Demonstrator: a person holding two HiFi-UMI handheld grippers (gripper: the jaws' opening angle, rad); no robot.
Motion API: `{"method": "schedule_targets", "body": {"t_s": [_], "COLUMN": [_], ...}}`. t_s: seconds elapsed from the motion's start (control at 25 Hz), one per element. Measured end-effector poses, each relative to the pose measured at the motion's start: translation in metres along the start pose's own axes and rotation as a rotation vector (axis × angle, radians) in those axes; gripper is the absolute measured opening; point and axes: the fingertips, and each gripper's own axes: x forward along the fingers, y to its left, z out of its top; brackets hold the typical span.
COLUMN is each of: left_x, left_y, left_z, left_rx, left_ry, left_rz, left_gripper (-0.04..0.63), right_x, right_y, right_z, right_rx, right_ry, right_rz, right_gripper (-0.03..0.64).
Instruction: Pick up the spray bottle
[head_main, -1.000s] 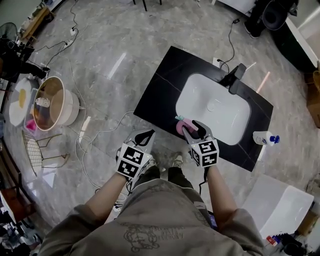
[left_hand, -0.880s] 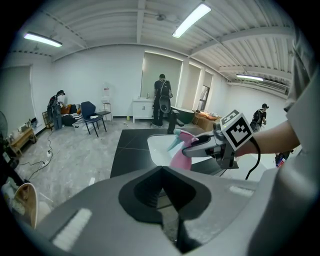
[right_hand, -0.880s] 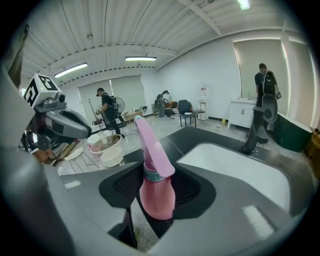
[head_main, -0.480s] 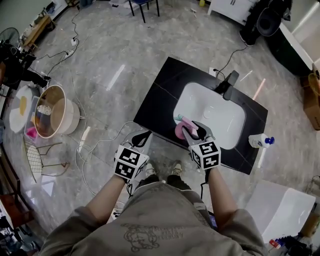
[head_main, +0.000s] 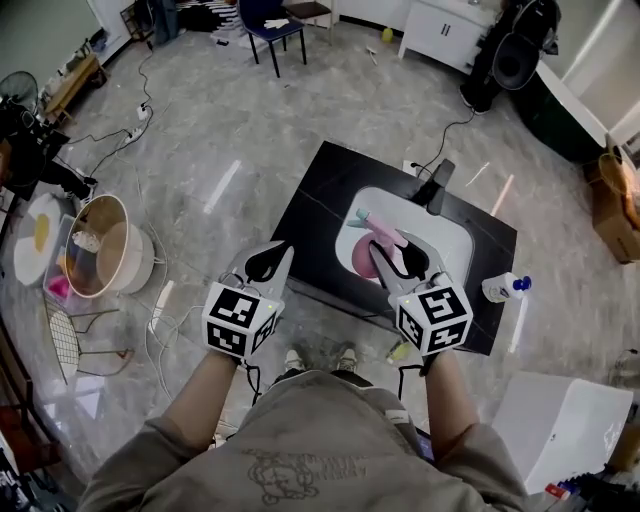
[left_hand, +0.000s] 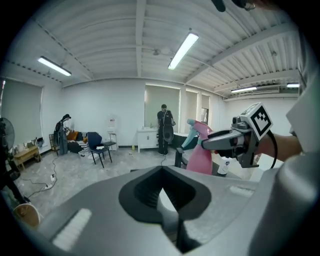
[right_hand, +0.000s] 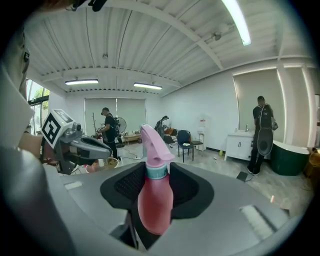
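Observation:
A pink spray bottle (head_main: 370, 240) with a teal collar hangs above the white sink (head_main: 455, 240), held upright between the jaws of my right gripper (head_main: 396, 250). In the right gripper view the bottle (right_hand: 155, 200) fills the notch between the jaws, its pink trigger head poking up. My left gripper (head_main: 268, 260) is shut with nothing in it, level with the right one, off the left edge of the black counter (head_main: 320, 215). The left gripper view shows its joined jaws (left_hand: 162, 192), and the bottle (left_hand: 200, 156) to the right.
A black faucet (head_main: 436, 186) stands behind the sink. A white spray bottle with a blue cap (head_main: 500, 288) sits at the counter's right end. A round tub (head_main: 105, 245) and cables lie on the floor at left; a white box (head_main: 560, 420) sits at lower right.
Both grippers have risen toward the camera. The pink bottle has come up with the right gripper, from low beside the sink to well above it.

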Motion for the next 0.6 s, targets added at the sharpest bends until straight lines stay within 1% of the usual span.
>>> {"method": "schedule_targets", "body": {"t_s": [0.2, 0.36, 0.48, 0.6], "left_x": [-0.019, -0.039, -0.054, -0.063], "left_y": [0.0, -0.014, -0.025, -0.033], "left_z": [0.052, 0.082, 0.097, 0.099], "left_rx": [0.065, 0.11, 0.135, 0.136], "left_ry": [-0.115, -0.191, -0.234, -0.242], "left_rz": [0.024, 0.013, 0.004, -0.013], "left_gripper": [0.001, 0.0, 0.0, 0.002], "right_x": [-0.036, -0.065, -0.084, -0.098], "right_y": [0.009, 0.018, 0.026, 0.037], "right_z": [0.052, 0.082, 0.097, 0.102], "right_rx": [-0.027, -0.037, -0.045, -0.051], "right_ry": [-0.119, -0.2, -0.246, -0.263], "right_rz": [-0.005, -0.01, -0.01, -0.004], "right_gripper": [0.176, 0.173, 0.172, 0.172]}}
